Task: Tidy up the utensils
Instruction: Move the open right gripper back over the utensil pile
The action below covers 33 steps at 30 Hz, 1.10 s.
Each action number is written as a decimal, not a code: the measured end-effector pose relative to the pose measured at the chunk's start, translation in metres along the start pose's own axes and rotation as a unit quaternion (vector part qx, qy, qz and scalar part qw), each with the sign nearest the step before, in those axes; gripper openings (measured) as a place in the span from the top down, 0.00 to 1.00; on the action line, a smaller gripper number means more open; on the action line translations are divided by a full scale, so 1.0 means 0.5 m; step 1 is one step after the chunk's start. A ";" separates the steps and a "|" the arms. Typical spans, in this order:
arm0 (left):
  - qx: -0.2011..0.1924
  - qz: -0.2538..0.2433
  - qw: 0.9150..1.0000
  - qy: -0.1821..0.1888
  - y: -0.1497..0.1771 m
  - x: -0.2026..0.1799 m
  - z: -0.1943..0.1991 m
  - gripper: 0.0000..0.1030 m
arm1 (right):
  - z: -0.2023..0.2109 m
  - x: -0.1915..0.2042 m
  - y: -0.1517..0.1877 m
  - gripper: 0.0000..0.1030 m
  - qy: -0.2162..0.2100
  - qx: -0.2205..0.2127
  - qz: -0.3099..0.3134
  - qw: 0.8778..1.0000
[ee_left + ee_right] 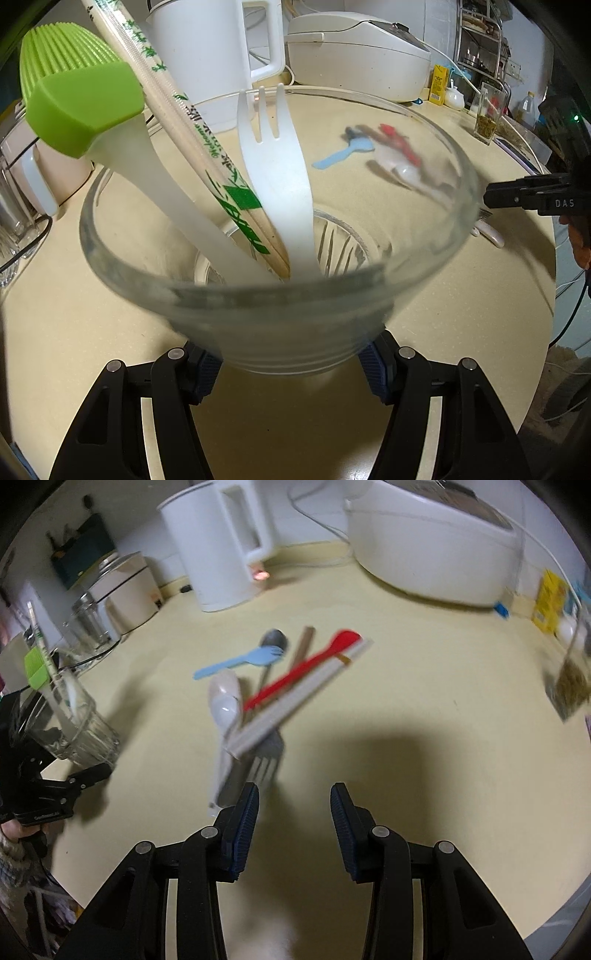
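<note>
My left gripper [291,360] is shut on a clear glass cup [424,236], its pads on either side of the base. The cup holds a green silicone brush [81,107], wrapped chopsticks [192,125] and a white plastic fork [277,173]. In the right wrist view the cup [85,723] stands at the left, held by the left gripper [66,786]. My right gripper [293,812] is open and empty, just short of a pile of utensils: a blue spork [240,661], a red spoon [306,664], a white spoon [225,701], a metal fork [266,757], a metal spoon [273,640] and white chopsticks [303,690].
A white kettle [218,542] and a white rice cooker [432,535] stand at the back of the beige counter [406,738]. A glass jar [88,624] and an appliance [125,590] are at the left. A yellow box [550,598] and a spice jar [570,679] are at the right.
</note>
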<state>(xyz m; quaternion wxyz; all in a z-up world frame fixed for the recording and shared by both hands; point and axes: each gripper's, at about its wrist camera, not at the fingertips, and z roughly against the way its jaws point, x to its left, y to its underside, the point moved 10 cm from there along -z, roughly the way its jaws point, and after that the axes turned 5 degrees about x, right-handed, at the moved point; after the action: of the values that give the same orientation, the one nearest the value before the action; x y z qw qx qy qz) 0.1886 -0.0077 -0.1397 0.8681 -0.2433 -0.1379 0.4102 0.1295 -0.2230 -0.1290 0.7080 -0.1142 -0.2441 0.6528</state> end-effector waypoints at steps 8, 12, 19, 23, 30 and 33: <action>-0.001 -0.002 1.000 -0.003 0.002 0.002 0.002 0.33 | -0.002 0.014 0.007 0.60 -0.031 -0.002 -0.005 1.000; 0.000 -0.001 1.000 -0.002 0.002 0.001 0.002 0.33 | -0.006 0.033 0.007 0.60 -0.049 -0.001 -0.002 0.999; 0.000 -0.001 1.000 -0.002 0.001 -0.001 0.001 0.33 | -0.011 0.043 0.005 0.60 -0.058 -0.001 0.003 0.998; 0.000 -0.001 1.000 -0.002 0.001 -0.001 0.001 0.33 | -0.013 0.045 0.003 0.60 -0.055 0.001 0.006 0.998; -0.001 -0.003 1.000 -0.003 0.000 -0.003 0.000 0.33 | -0.009 0.047 0.004 0.60 -0.042 0.002 0.011 0.999; -0.001 -0.003 1.000 -0.004 0.000 -0.003 0.000 0.33 | -0.003 0.055 0.005 0.61 -0.044 -0.001 0.015 0.999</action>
<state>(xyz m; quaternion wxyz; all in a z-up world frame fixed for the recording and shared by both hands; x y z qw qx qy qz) 0.1878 -0.0087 -0.1395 0.8687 -0.2419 -0.1420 0.4083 0.1290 -0.1957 -0.1260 0.6866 -0.0893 -0.2740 0.6675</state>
